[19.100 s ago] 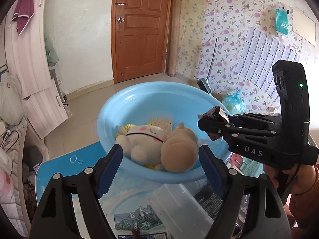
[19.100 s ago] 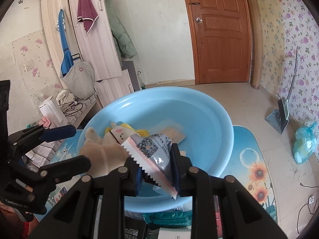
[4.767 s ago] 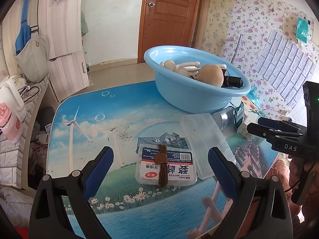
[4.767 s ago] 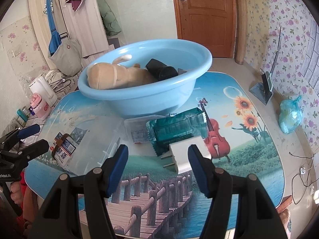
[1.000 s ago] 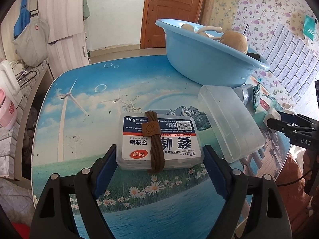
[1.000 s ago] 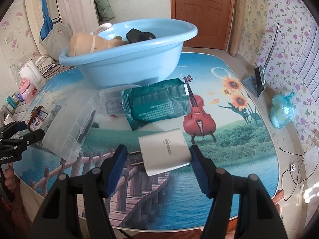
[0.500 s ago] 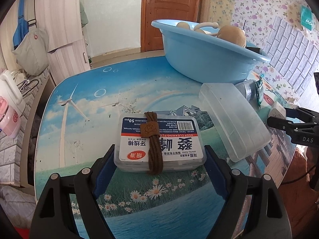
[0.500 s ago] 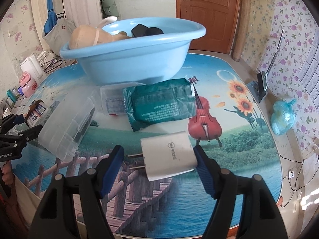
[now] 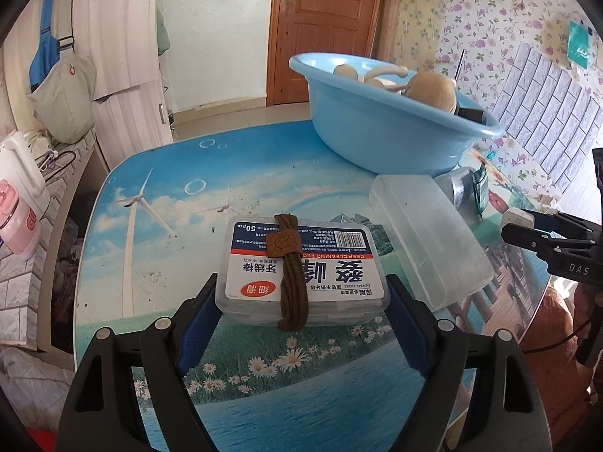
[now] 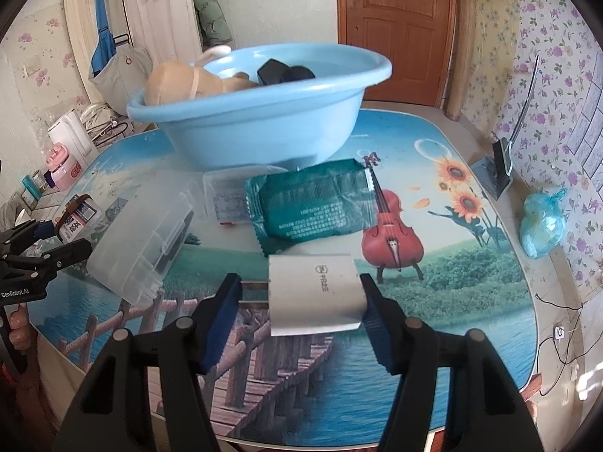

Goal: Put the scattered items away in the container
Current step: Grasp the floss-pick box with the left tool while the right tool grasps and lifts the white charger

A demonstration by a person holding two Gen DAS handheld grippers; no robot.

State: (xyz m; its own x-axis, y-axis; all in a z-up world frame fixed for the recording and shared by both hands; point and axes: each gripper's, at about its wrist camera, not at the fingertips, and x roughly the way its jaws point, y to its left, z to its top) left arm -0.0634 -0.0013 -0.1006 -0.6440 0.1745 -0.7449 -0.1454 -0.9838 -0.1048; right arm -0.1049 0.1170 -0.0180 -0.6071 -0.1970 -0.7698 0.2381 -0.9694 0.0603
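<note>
A blue basin at the table's far side holds a tan plush toy and a black item. My left gripper is shut on a clear dental floss box with a brown hair tie lying across it. My right gripper is open around a white charger plug; the right pad touches it, the left pad stands off by the prongs. A green packet and a clear plastic case lie on the table.
A small clear box lies under the green packet's left edge. The picture-print table ends close in front of both grippers. A pink and white kettle stands off the table's left. A blue bag lies on the floor at the right.
My left gripper has closed in on the floss box, its pads now against both sides. My right gripper has moved forward so the charger plug sits between its fingers.
</note>
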